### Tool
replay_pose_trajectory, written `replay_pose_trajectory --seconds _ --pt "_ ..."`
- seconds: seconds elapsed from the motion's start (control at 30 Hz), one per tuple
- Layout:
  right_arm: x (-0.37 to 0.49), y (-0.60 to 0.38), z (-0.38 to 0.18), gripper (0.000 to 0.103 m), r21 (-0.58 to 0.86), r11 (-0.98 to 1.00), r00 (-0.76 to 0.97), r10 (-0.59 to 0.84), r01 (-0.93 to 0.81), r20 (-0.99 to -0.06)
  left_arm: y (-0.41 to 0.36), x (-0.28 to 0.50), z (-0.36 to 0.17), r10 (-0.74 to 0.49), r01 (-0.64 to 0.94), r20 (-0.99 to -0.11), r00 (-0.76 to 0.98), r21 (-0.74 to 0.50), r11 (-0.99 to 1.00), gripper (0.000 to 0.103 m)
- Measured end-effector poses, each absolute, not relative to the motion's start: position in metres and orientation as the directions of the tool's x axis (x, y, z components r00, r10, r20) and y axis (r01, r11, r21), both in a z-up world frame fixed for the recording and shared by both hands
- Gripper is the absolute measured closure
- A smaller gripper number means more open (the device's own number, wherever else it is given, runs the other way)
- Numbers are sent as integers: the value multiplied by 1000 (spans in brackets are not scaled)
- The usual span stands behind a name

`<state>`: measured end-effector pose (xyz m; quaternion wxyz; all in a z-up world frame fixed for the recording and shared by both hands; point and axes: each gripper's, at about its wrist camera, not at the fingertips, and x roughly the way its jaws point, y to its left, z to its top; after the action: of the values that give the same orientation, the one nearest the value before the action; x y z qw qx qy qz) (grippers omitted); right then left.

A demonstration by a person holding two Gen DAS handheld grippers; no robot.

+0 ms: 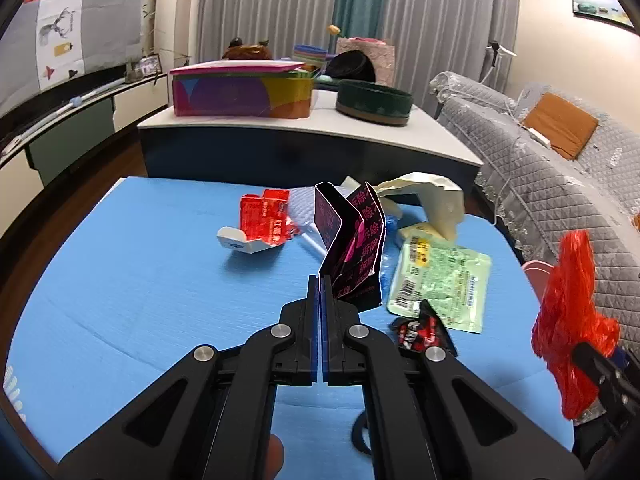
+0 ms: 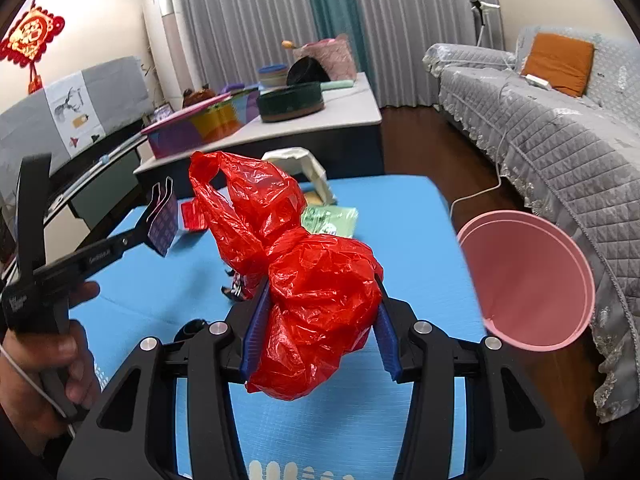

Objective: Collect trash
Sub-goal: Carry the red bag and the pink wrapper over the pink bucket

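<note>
My left gripper (image 1: 321,280) is shut on the lower corner of a folded dark carton with pink lettering (image 1: 352,236), which hangs above the blue mat (image 1: 140,280). The same carton (image 2: 164,220) shows at the left in the right wrist view. My right gripper (image 2: 320,286) is shut on a crumpled red plastic bag (image 2: 312,280), also held off the mat; the bag (image 1: 568,320) hangs at the right edge of the left wrist view. A red box (image 1: 266,220), a green packet (image 1: 440,280), a cream bag (image 1: 432,200) and a black-red wrapper (image 1: 424,332) lie on the mat.
A pink bin (image 2: 524,280) stands open just right of the mat, beside a grey quilted sofa (image 2: 560,152). Behind the mat is a low table (image 1: 280,128) with a colourful box (image 1: 240,96) and a dark round tin (image 1: 374,102). A person's hand (image 2: 52,360) holds the left gripper.
</note>
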<state>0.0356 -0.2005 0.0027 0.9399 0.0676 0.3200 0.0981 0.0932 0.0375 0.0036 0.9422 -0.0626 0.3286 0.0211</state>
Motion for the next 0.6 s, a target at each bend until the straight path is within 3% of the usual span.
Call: replay_pose_trajectory --seconds 0.6 --pt "35 -292 99 56 141 989 878 98 -35 -469 -5 73 24 -64 13 -581 811 -92 996 102"
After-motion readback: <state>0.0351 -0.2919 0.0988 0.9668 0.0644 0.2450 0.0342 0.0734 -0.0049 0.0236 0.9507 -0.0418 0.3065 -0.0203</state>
